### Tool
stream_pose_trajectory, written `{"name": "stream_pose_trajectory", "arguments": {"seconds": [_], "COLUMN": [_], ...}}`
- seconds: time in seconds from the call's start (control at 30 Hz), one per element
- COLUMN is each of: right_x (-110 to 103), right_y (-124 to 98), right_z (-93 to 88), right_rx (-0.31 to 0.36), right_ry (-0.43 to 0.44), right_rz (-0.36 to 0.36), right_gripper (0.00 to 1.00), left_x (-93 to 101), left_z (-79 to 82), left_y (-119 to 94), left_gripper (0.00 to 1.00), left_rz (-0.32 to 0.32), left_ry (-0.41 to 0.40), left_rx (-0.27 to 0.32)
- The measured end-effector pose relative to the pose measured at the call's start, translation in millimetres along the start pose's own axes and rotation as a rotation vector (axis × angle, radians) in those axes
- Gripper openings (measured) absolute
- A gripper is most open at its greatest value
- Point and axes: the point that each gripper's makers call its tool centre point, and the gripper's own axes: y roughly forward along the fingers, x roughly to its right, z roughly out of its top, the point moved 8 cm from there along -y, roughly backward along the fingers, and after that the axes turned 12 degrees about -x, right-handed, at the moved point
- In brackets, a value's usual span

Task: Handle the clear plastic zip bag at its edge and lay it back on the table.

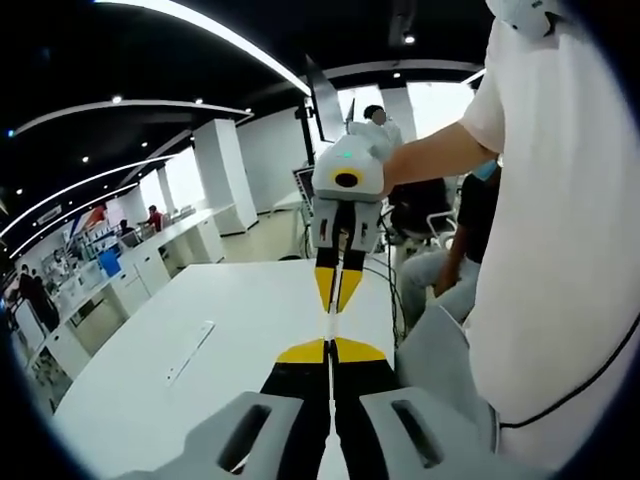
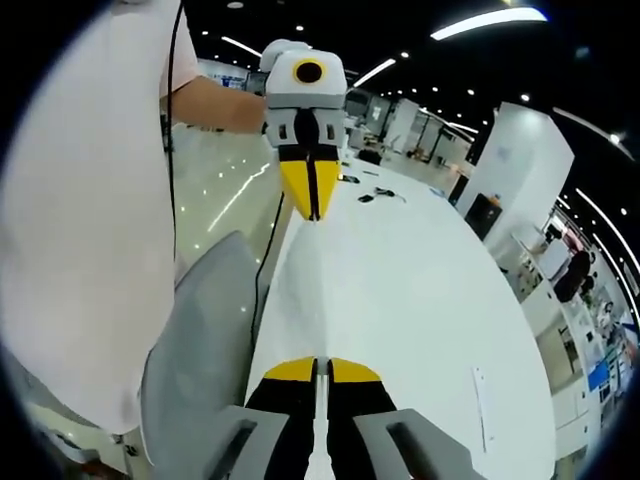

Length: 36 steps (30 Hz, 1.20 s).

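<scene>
Zip bag (image 1: 329, 325): clear, seen edge-on, stretched above the white table (image 1: 230, 330) between both grippers.
Left gripper (image 1: 330, 352): jaws pressed on one bag edge.
Right gripper (image 2: 317, 368): jaws pinching the opposite edge.
Room: large office, white pillars (image 2: 515, 160), ceiling light strips (image 1: 215, 32), person in white shirt (image 1: 560, 230).

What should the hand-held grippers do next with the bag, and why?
Probably lower both together toward the table. The left hand-held gripper and right hand-held gripper look shut, nearly tip to tip, and the clear plastic zip bag seems to be stretched thin between them, not yet lying flat.
</scene>
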Motion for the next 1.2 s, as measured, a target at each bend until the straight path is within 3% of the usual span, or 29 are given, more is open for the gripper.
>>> {"name": "stream_pose_trajectory", "arguments": {"seconds": [1.2], "right_x": [2.7], "right_y": [-15.8], "right_z": [-22.7], "right_rx": [-0.045], "right_ry": [0.025], "right_rz": [-0.016], "right_gripper": [0.0], "left_x": [-3.5], "left_z": [3.1], "left_y": [-11.6], "left_gripper": [0.0], "left_rz": [0.008], "left_ry": [0.003], "left_rx": [0.007]}}
